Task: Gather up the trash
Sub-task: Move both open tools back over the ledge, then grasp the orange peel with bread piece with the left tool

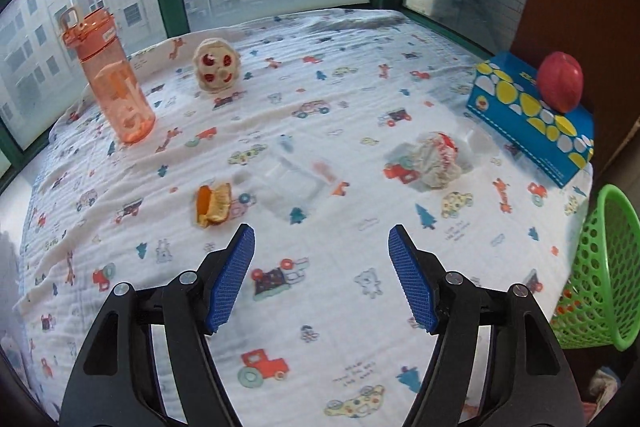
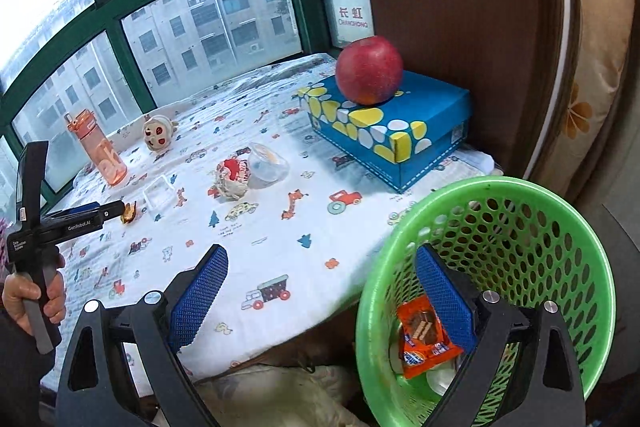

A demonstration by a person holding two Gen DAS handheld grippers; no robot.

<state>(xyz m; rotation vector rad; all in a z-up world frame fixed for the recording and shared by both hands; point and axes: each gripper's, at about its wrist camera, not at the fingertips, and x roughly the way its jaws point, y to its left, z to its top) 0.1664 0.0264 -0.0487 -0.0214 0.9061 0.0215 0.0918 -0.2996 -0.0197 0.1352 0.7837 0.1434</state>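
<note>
My left gripper (image 1: 322,239) is open and empty above the printed cloth, just short of an orange peel scrap (image 1: 214,205) and a clear plastic tray (image 1: 288,183). A crumpled white-and-red wrapper (image 1: 434,159) lies further right. My right gripper (image 2: 322,269) is open and empty, with its right finger over the green basket (image 2: 580,239). An orange snack packet (image 2: 426,341) lies inside the basket. In the right wrist view the wrapper (image 2: 232,179), a clear plastic cup (image 2: 266,165), the tray (image 2: 160,191) and the peel (image 2: 130,213) lie on the cloth; the left gripper (image 2: 120,209) reaches to the peel.
An orange water bottle (image 1: 114,79) and a round toy (image 1: 216,67) stand at the back left by the windows. A red apple (image 2: 368,69) rests on a blue patterned box (image 2: 400,135) at the right. The basket (image 1: 600,267) sits past the right edge of the cloth.
</note>
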